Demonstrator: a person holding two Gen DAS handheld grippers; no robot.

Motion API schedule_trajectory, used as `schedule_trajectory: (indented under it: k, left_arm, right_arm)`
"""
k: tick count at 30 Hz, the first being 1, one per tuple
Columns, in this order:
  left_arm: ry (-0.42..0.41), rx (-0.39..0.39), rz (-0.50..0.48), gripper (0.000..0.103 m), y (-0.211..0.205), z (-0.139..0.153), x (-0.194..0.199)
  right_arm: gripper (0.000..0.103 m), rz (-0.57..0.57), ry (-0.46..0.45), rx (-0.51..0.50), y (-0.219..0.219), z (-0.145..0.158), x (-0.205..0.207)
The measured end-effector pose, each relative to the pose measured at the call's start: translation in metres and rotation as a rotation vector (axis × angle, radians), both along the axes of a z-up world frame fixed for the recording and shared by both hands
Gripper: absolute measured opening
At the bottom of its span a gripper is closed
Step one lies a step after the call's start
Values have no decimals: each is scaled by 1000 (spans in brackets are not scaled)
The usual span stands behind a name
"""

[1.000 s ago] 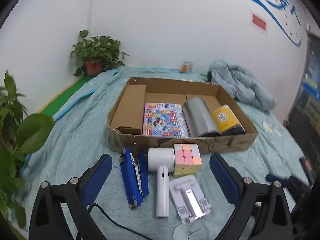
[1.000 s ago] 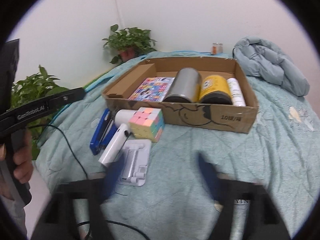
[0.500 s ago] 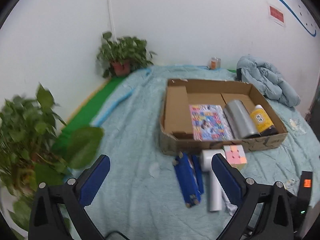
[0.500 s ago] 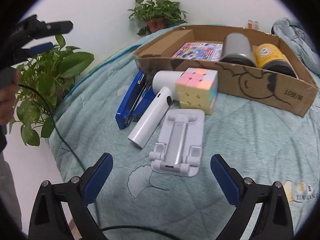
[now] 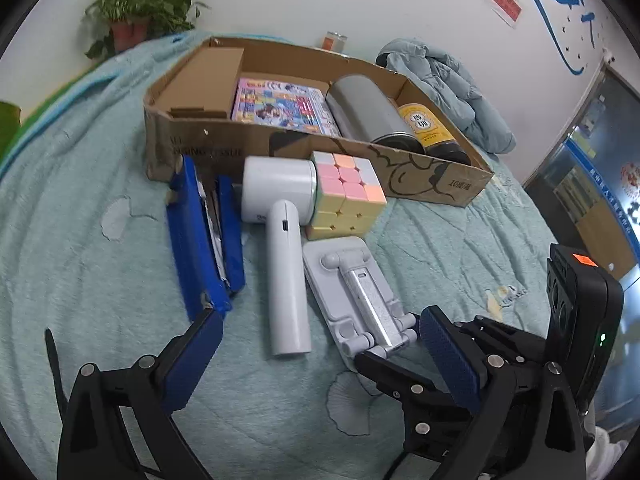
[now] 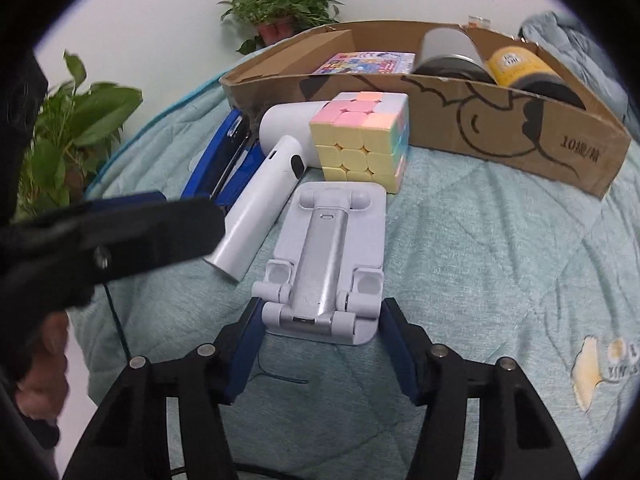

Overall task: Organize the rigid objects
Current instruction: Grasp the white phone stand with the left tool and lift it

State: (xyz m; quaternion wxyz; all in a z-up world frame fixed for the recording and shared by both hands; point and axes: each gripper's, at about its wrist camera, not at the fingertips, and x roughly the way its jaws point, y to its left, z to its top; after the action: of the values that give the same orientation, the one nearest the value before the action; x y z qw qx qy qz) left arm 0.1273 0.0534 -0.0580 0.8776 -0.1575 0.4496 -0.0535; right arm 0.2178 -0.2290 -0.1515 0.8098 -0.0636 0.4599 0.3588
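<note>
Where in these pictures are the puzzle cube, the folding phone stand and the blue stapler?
puzzle cube [image 6: 362, 136]: right wrist view, on its yellow front face.
folding phone stand [image 6: 326, 256]: right wrist view, on its silver centre arm.
blue stapler [image 5: 190, 236]: left wrist view, on its long blue top arm.

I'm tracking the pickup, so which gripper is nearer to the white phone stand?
Right. The right gripper has just been closing around the near end of the phone stand. The left gripper hangs open beside it, over the white handheld device.
</note>
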Motion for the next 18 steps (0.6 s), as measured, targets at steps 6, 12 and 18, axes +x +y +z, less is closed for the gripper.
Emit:
schedule_trajectory:
  k: [6, 12, 18]
  left_arm:
    - [39, -103, -55, 84, -8, -4, 1]
    - [77, -170, -94, 63, -13, -10, -4]
    - [190, -245, -91, 39, -18, -32, -10]
  right_arm:
    - [57, -41, 199, 142, -21, -4, 15]
    - [57, -30, 305, 196, -32, -7, 7]
    - [57, 19, 363, 216, -35, -8, -13]
